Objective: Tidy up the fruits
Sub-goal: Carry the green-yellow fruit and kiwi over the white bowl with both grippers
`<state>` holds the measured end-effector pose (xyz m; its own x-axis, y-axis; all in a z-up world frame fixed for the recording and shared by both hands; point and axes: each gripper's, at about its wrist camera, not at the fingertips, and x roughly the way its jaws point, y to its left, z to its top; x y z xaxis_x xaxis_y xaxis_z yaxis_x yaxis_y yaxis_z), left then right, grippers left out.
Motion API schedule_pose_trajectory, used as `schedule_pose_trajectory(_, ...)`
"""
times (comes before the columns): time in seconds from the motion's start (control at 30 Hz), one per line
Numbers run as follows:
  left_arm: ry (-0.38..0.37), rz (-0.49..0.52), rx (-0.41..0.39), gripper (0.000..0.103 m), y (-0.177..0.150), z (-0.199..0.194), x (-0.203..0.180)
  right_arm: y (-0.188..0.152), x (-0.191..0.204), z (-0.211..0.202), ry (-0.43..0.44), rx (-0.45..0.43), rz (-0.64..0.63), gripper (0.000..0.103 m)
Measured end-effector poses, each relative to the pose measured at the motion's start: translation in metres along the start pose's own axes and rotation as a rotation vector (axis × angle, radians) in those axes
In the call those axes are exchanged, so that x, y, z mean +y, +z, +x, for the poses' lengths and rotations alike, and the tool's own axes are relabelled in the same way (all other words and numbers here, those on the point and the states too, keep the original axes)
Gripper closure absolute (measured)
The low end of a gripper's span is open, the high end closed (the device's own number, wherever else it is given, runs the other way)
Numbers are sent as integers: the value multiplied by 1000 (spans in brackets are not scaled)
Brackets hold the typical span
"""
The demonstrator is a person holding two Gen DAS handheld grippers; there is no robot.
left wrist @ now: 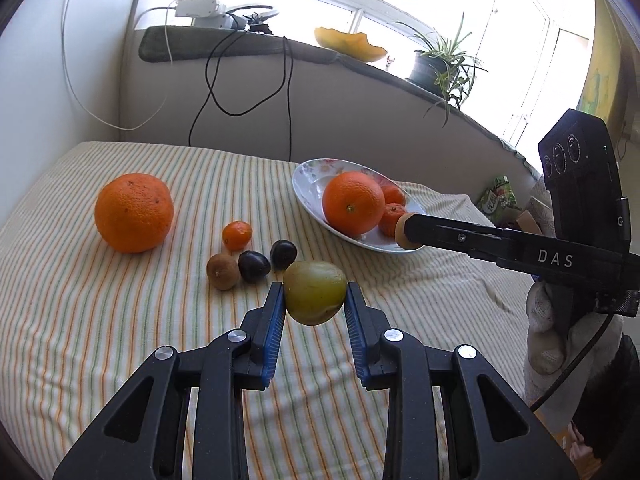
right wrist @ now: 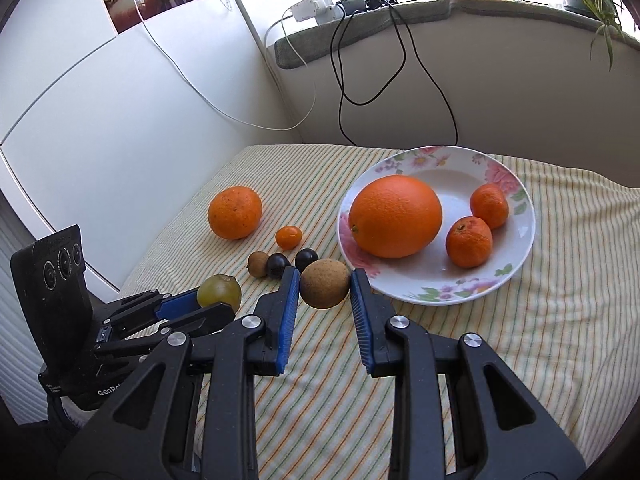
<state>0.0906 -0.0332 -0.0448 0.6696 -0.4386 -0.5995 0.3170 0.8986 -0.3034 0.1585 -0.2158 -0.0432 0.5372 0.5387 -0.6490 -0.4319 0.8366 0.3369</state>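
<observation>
1. The left claw (left wrist: 315,296) is gripping a green plum (left wrist: 315,292) between its blue pads, at the lower centre of the left wrist view. The plum is hanging just above the striped cloth (left wrist: 120,320), probably so it can travel without rolling.
2. The right claw (right wrist: 325,286) is gripping a brown kiwi (right wrist: 325,289) at its widest part, just left of the floral plate (right wrist: 516,264) rim in the right wrist view. It is likely heading onto the plate.
3. The plate is already carrying 1 large orange (right wrist: 396,216) and 2 mandarins (right wrist: 469,242), suggesting it is serving as the collection spot.
4. Left of the plate, 1 loose orange (left wrist: 134,212), 1 small kumquat (left wrist: 237,235), 1 small kiwi (left wrist: 222,271) and 2 dark plums (left wrist: 254,266) are waiting on the cloth. The small ones are sitting clustered close together.
5. The table is standing against a wall, under a windowsill at the top of the frame with cables (left wrist: 224,92) hanging down.
</observation>
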Motion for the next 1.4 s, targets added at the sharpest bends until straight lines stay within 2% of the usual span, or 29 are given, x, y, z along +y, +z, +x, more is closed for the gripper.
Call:
schedule_pose_trajectory(0.5, -54, 82, 2, 75, 24, 34, -54, 7, -56, -22, -67, -47, 62, 75)
schedule_pose_trajectory(0.93, -63, 123, 24, 75, 31, 63, -78, 11, -87, -21, -101, -54, 93, 75)
schedule_pose_trajectory(1.4, -25, 192, 25, 75, 39, 85, -92, 19, -103, -4, -120, -45, 97, 75)
